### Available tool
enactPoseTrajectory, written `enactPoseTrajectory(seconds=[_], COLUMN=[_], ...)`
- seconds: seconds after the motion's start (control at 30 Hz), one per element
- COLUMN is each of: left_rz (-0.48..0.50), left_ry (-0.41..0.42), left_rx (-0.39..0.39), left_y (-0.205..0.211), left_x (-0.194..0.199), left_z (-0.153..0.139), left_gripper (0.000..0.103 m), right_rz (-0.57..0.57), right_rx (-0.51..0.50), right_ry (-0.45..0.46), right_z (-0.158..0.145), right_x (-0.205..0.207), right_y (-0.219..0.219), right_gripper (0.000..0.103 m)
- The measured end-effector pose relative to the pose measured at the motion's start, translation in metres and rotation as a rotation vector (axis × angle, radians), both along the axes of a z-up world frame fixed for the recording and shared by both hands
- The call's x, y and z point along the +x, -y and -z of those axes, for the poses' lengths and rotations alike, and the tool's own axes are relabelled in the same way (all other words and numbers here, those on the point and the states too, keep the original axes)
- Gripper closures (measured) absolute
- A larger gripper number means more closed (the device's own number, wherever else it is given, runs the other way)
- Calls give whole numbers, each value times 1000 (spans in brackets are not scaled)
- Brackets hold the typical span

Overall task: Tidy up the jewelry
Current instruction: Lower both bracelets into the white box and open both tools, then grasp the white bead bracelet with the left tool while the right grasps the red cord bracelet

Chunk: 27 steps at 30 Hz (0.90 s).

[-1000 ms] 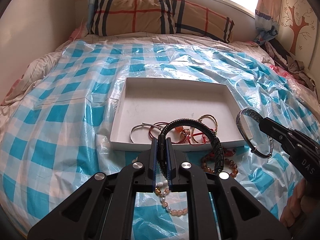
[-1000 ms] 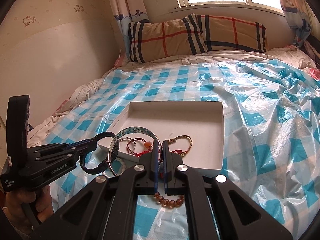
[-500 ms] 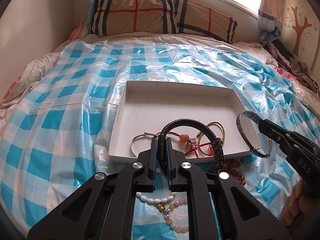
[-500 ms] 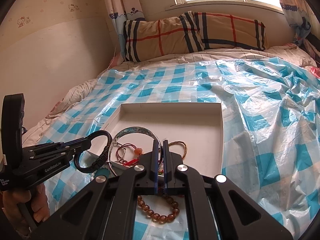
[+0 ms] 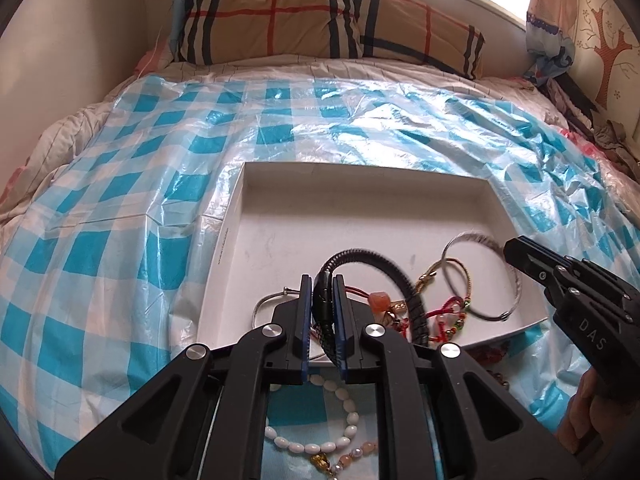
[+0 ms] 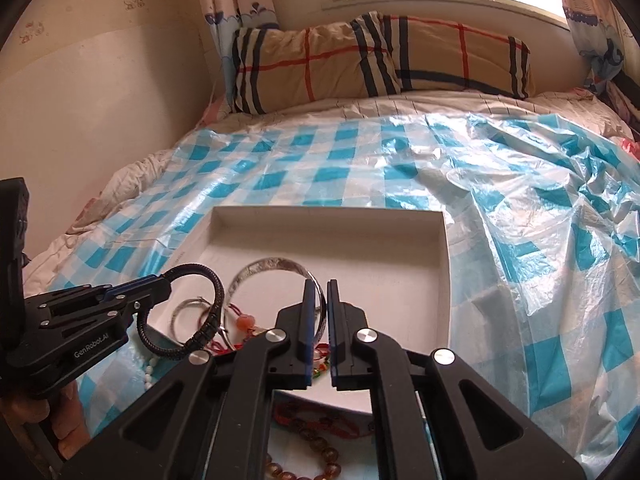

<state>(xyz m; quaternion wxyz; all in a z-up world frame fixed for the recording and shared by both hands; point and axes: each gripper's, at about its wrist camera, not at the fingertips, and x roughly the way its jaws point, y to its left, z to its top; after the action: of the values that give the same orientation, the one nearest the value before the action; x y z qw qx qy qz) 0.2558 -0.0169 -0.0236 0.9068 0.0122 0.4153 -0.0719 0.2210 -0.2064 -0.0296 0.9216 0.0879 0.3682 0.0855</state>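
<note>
A white shallow box lies on the blue checked plastic sheet, also in the right wrist view. My left gripper is shut on a black braided bracelet, held over the box's near edge; it also shows in the right wrist view. My right gripper is shut on a silver bangle, held over the box; in the left wrist view the bangle hangs from the right gripper. Several bracelets lie in the box's near part.
A white bead bracelet and a pink-gold one lie on the sheet before the box. A brown bead bracelet lies there too. A plaid pillow is at the bed's head. Clothes are piled at right.
Both grippers have moved forward with their bracelets, from before the box to over its near part. The right one's bangle has dropped lower into the box.
</note>
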Motion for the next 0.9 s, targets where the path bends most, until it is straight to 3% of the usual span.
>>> enactPoseTrajectory(seconds=[0.23, 0.47, 0.53, 0.7, 0.83, 0.9], left_rz=[-43, -22, 9, 72, 48, 27], left_ry=[4, -13, -43, -115, -131, -120], left_rx=[-24, -28, -20, 15, 15, 12], left_y=[-23, -34, -32, -24, -31, -36], left_x=[-17, -62, -77, -105, -104, -97], left_z=[-2, -6, -1, 20, 28, 25], left_gripper=[86, 79, 79, 78, 78, 78], right_rz=[13, -17, -28, -29, -63, -73], right_rx=[26, 25, 27, 9, -55, -77], right_ry=[1, -109, -161, -193, -232, -261], right_z=[-8, 12, 23, 35, 45, 56], right_x=[-39, -74, -72, -55, -36, -31], right_y=[18, 19, 17, 11, -3, -6], right_gripper=[83, 83, 83, 83, 82, 74])
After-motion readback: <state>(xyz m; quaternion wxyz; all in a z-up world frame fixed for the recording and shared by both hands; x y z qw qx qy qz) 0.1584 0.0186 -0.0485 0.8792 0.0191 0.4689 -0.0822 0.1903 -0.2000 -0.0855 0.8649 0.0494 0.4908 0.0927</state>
